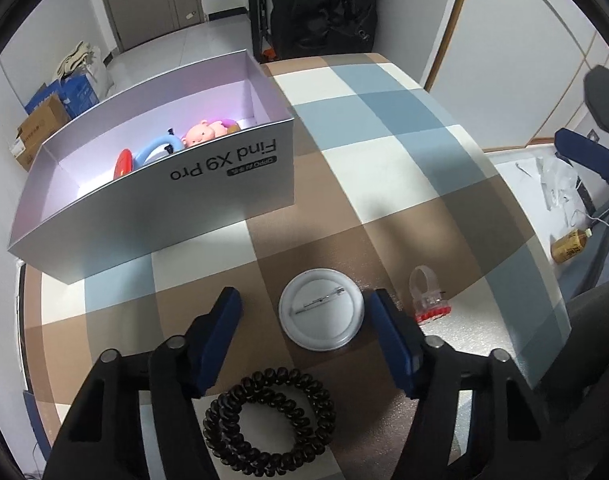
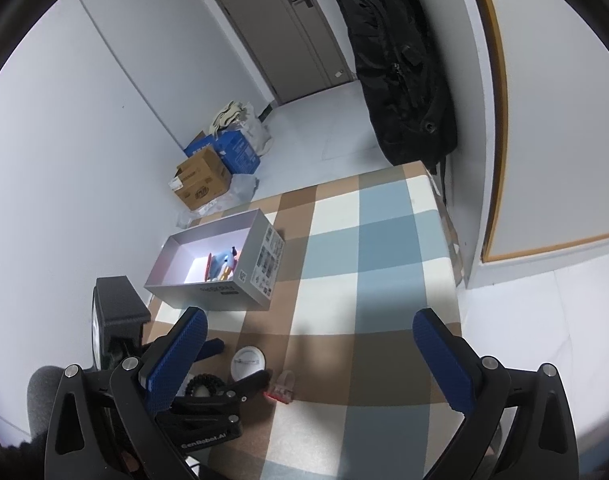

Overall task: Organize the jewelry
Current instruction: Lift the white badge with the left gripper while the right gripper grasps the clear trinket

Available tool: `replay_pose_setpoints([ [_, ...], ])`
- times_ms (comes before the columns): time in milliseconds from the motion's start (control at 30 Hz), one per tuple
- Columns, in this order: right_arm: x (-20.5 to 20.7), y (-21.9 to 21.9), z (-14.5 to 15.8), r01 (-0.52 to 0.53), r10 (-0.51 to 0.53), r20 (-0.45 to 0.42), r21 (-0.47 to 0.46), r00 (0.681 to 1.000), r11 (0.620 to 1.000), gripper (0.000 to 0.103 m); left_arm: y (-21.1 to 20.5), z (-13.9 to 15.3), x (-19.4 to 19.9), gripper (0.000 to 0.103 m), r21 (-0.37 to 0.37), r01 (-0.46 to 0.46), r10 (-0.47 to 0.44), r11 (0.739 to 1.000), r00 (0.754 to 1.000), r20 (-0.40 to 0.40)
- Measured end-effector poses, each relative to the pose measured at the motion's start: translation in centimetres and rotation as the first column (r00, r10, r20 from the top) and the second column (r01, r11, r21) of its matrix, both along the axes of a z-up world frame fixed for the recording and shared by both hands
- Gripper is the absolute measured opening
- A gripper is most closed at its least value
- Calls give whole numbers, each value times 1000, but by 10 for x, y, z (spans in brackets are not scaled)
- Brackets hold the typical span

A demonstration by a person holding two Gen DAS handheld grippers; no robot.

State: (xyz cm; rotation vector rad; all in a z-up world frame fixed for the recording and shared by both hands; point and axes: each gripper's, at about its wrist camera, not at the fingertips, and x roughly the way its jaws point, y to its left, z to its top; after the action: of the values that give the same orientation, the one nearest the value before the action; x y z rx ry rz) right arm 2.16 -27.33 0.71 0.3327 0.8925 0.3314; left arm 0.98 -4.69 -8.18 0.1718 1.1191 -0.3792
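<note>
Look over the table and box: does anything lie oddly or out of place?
The round pin badge lies face down, its pin clasp upward, between the left tool's open fingers. The box print reads upside down from this side. Nothing looks spilled or broken.

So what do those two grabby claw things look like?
Each tool is the same design. The left tool has black plastic linkage arms with triangular cut-outs and round silver pins, ending in flat dark-blue fingers. The right tool matches, and its blue pads show a bumpy dotted texture. The left tool's black body carries white lettering reading GenRobot.AI.
</note>
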Motion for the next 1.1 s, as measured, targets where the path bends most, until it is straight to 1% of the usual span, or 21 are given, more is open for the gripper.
replay_pose_setpoints([
  [33,0,0,0,2,-2,-1,0,1000,1000,103,0,0,1,46,0,0,0,1000,1000,0],
  [100,0,-1,0,4,-4,-3,2,1000,1000,103,0,1,2,38,-1,10,-11,1000,1000,-3],
  [167,-1,0,0,4,-4,-3,3,1000,1000,103,-1,1,2,38,-11,16,-16,1000,1000,-12],
  [267,-1,1,0,0,0,-3,0,1000,1000,103,-3,1,0,38,2,30,-30,1000,1000,-7],
  [367,-1,1,-2,-2,2,-9,-9,1000,1000,103,-3,4,1,38,-20,29,-29,999,1000,-7],
  [633,0,-2,-14,11,-12,-57,-22,998,1000,103,9,24,9,38,-131,-24,23,991,1000,-7],
  [767,0,-3,-23,12,-13,-96,-6,995,1000,103,18,34,10,38,-170,-51,52,984,999,4],
  [933,-3,4,-35,11,-15,-133,-31,991,999,103,28,41,14,38,-219,-83,85,972,996,2],
  [967,-4,8,-38,4,-9,-141,-33,990,999,101,30,42,14,38,-227,-87,91,970,996,6],
  [1000,-4,12,-41,-5,0,-147,-34,989,999,98,31,43,14,38,-229,-90,96,969,995,13],
  [1100,-6,25,-48,-41,37,-159,-25,987,999,93,36,46,15,38,-239,-99,108,966,994,26],
])
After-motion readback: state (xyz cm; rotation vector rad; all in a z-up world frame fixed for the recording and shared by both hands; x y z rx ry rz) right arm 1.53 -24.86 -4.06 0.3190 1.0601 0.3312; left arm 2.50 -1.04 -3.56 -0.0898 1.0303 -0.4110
